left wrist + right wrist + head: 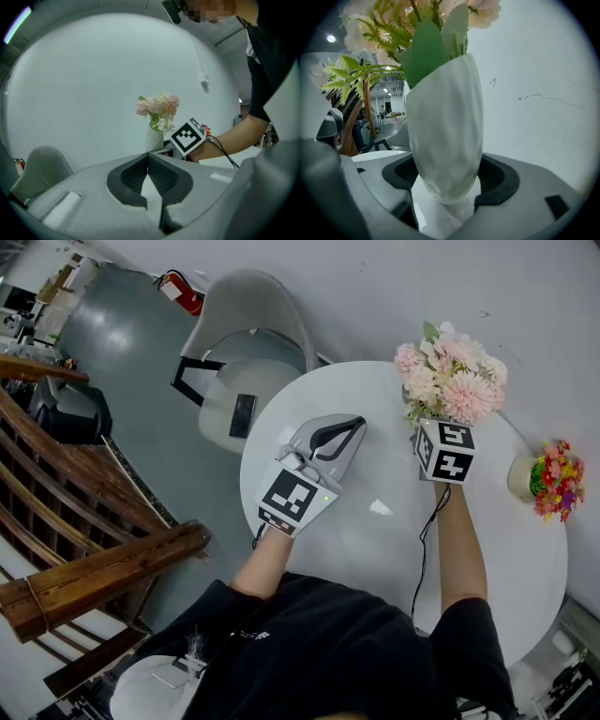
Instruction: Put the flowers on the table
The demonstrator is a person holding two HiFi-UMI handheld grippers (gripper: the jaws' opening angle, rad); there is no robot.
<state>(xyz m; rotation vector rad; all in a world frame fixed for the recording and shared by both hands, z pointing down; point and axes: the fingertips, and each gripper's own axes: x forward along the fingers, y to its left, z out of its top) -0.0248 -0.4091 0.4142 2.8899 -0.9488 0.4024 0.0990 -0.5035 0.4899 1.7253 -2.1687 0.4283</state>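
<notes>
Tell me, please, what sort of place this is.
Probably a lounge or café-style corner indoors: a round white table bearing a vase of flowers, a grey chair beside it, and a wooden railing nearby.

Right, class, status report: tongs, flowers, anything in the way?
Left tongs shut, empty. Right tongs shut on white vase of pink flowers, base at the table. Small flower pot apart to the right, not in the way.
</notes>
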